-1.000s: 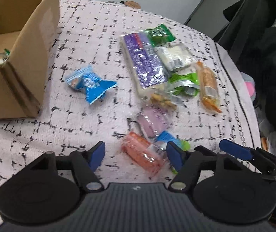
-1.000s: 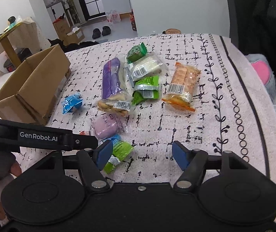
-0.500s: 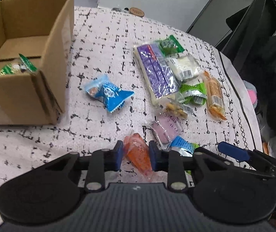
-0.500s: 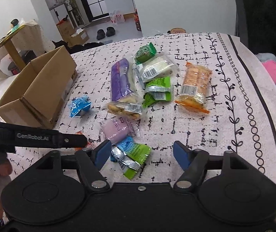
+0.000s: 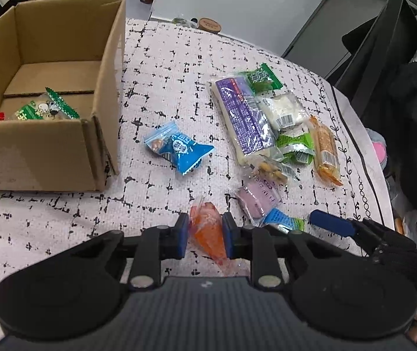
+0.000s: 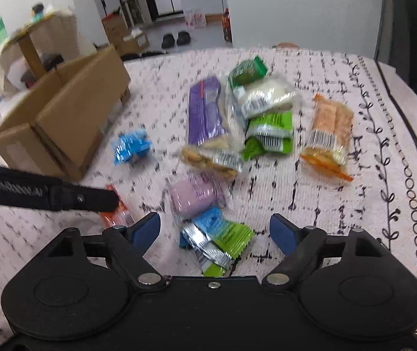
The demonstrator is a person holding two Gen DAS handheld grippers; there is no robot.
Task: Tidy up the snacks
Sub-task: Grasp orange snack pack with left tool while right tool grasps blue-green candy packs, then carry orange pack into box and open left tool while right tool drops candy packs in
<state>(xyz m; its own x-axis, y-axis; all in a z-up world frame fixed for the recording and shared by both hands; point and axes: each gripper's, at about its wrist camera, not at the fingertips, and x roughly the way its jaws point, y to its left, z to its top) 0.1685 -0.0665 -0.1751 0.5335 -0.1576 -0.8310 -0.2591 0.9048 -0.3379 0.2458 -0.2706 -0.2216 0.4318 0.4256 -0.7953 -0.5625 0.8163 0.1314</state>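
My left gripper [image 5: 203,235] is shut on an orange snack packet [image 5: 208,231] and holds it just above the cloth; the packet also shows in the right wrist view [image 6: 116,209]. My right gripper [image 6: 214,229] is open and empty, over a green and blue snack packet [image 6: 217,241]. A cardboard box [image 5: 47,87] stands at the left with a green snack [image 5: 47,109] inside. Loose snacks lie on the cloth: a blue packet [image 5: 179,147], a purple bar [image 5: 242,118], a pink packet [image 5: 259,199], an orange cracker pack [image 5: 327,149].
A patterned cloth [image 5: 164,58] covers the table. A green packet [image 5: 262,77], a white bun pack [image 5: 281,111] and light green packets [image 5: 296,146] lie by the purple bar. A black chair with dark clothes [image 5: 398,73] stands at the right edge.
My left gripper shut on the orange packet and drew it back and up, and the box came into fuller view. My right gripper moved forward over the green and blue packet.
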